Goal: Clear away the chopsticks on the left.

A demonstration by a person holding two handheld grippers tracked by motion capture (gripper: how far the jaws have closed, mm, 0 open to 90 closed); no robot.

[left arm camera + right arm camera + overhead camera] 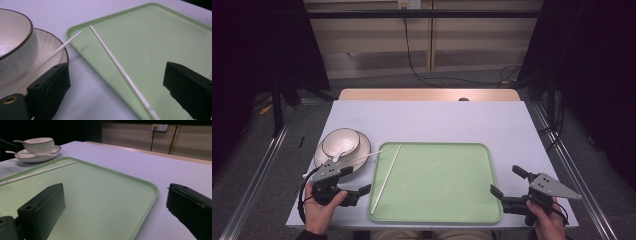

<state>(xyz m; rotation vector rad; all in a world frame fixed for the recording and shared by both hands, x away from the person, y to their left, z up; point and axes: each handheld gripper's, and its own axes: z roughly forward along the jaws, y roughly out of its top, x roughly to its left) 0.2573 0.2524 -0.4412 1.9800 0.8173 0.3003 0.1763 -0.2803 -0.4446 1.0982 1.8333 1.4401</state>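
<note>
a pale lilac table [432,117] stands before a dim wall with trailing cables. on it a green tray [447,200] holds one white chopstick [386,178] lying along its left edge, while a second chopstick [357,158] rests on the plate [362,150] under the bowl [341,142]. the left gripper [357,190] hovers just beside the tray's near left corner, jaws spread with nothing between them; the right gripper [507,187] waits at the tray's right edge, also spread and empty. the work looks like moving chopsticks to the tray, so next approach the plate's stick low, square the jaws across its shaft, and pinch near the middle to stop it pivoting.
</note>
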